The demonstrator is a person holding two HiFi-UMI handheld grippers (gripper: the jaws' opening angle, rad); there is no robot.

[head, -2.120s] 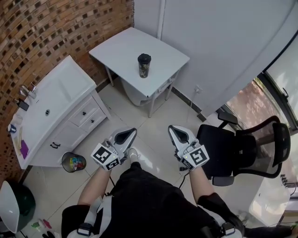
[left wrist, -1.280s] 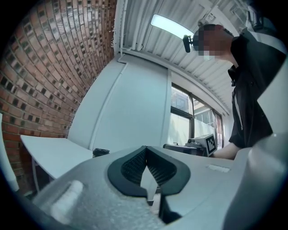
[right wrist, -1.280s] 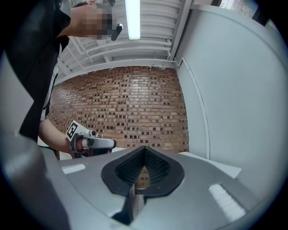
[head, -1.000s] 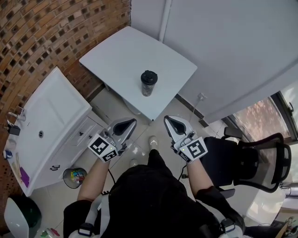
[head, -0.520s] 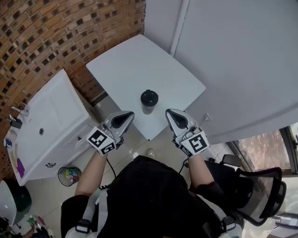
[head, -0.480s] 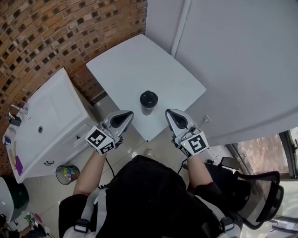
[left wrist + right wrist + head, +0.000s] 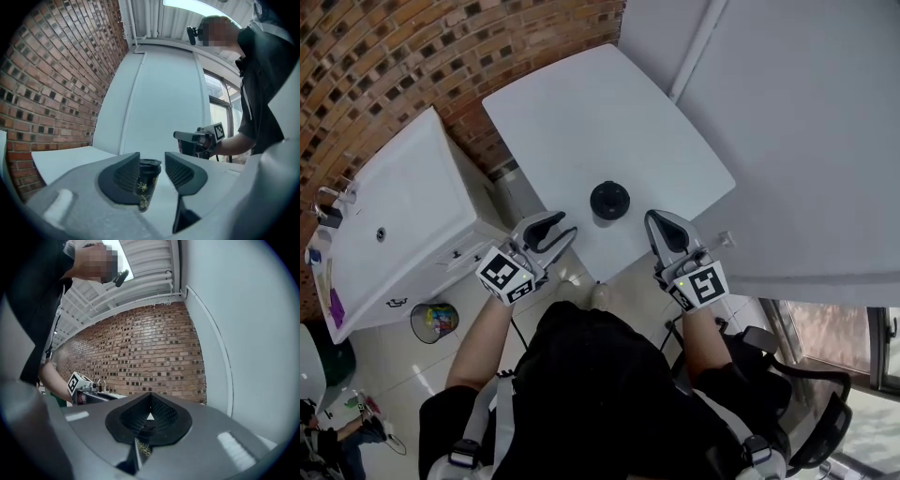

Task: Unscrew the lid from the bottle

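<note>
fingers (image 7: 124,174) of left gripper (image 7: 559,227) have just been opening, spread; bottle (image 7: 609,201) beyond them, untouched on table (image 7: 581,112); right gripper's (image 7: 661,220) pressed together.

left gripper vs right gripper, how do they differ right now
The left gripper's jaws stand apart, having just been opening, with nothing between them; the right gripper's jaws are together and empty. In the head view the left gripper sits left of the bottle, which shows through its gap from farther off; the right gripper sits to the bottle's right. Both point level toward the white table, and neither touches the bottle.
</note>
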